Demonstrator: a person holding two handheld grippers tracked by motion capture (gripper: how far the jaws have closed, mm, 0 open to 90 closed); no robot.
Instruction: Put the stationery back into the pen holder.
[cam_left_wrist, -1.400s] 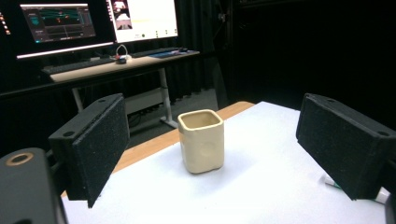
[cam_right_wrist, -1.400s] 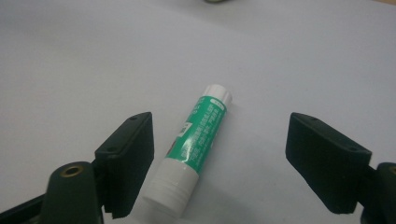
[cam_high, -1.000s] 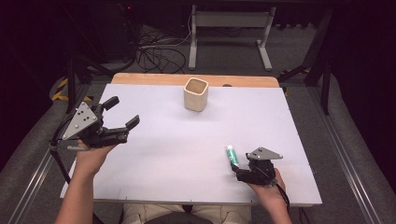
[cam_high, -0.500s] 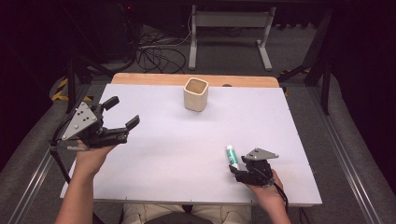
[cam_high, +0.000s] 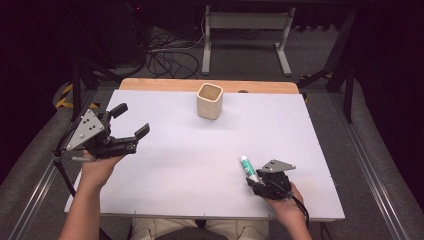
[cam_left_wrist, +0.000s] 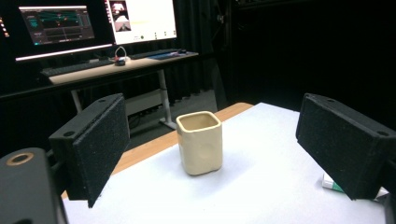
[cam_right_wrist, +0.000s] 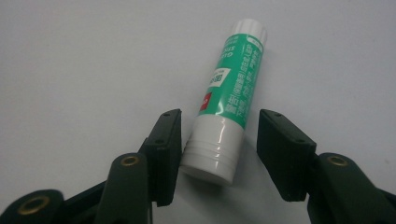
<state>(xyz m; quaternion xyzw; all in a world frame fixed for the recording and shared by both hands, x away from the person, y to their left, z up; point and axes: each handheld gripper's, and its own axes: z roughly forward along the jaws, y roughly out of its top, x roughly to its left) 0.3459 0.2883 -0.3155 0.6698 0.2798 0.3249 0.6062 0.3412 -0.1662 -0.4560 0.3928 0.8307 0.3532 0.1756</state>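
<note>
1. The right gripper (cam_right_wrist: 217, 140) has just been closing around the glue stick (cam_right_wrist: 229, 100) near the table (cam_high: 165, 185) front edge (pads not yet pressing)
2. The left gripper (cam_high: 129, 121), spread wide, hovers at the left edge
3. A cream cup (cam_high: 209, 100) stands apart near the far edge

Between your right gripper's (cam_right_wrist: 219, 154) jaws, the green glue stick (cam_right_wrist: 229, 100) carries white print, too blurred to read. Its small red mark can't be read either.
</note>
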